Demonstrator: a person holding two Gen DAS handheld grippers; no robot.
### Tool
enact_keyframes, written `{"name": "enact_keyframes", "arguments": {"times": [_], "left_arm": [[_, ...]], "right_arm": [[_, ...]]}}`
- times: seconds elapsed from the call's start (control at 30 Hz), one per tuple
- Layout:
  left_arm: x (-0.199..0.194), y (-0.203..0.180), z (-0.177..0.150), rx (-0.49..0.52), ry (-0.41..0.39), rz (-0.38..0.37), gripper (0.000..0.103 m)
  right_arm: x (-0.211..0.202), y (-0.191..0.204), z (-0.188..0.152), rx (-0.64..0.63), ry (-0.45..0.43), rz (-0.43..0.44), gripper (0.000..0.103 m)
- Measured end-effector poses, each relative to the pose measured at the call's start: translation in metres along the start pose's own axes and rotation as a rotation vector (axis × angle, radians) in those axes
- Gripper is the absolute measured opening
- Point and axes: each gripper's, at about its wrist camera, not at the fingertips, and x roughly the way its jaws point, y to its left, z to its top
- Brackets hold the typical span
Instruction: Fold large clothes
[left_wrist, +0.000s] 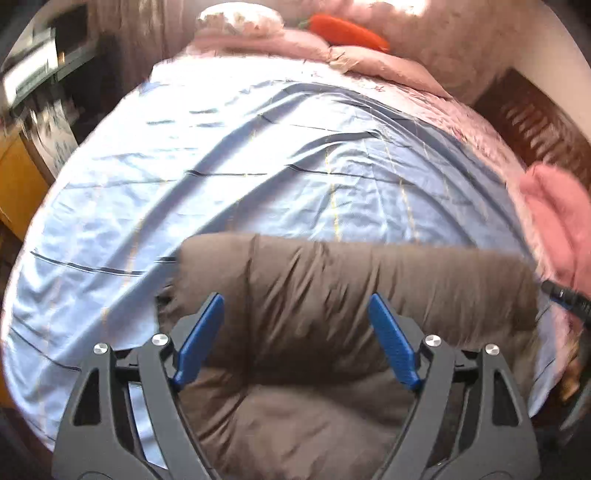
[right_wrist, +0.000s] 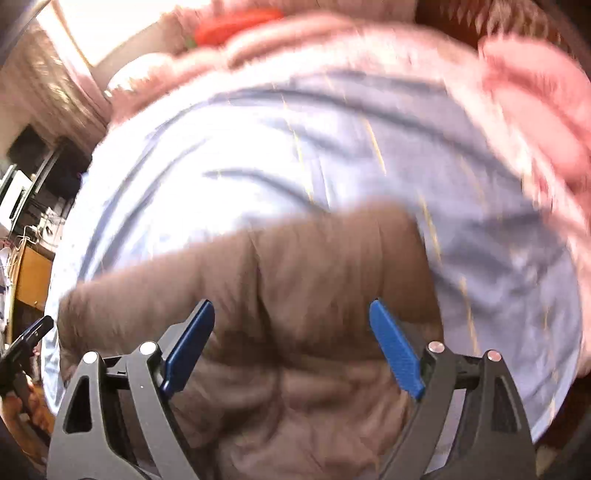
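A brown padded garment (left_wrist: 332, 295) lies folded in a thick block on the light blue bed sheet (left_wrist: 221, 166), at the near edge of the bed. My left gripper (left_wrist: 295, 306) is open, its blue fingers spread above the garment's left half and holding nothing. In the right wrist view the same garment (right_wrist: 277, 295) fills the lower middle. My right gripper (right_wrist: 291, 314) is open above it, also empty. This view is blurred. The tip of the right gripper shows at the right edge of the left wrist view (left_wrist: 565, 295), beside the garment's right end.
A pink quilt (left_wrist: 369, 62) and an orange carrot-shaped cushion (left_wrist: 347, 31) lie at the head of the bed. A pink cloth (left_wrist: 554, 218) lies at the bed's right edge. A wooden bedside (left_wrist: 535, 122) stands to the right, shelves and a cabinet (left_wrist: 22, 177) to the left.
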Motion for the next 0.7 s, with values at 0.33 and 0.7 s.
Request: {"name": "enact_keyframes", "arguments": {"times": [0.33, 0.7], "left_arm": [[0.111, 0.037, 0.013, -0.221, 0.223, 0.043, 0.021], [-0.034, -0.046, -0.049, 0.177, 0.105, -0.036, 0.048]], "right_arm": [[0.097, -0.006, 0.01, 0.037, 0.197, 0.003, 0.071], [-0.01, 0.071, -0.062, -0.258, 0.196, 0.103, 0.072]]}}
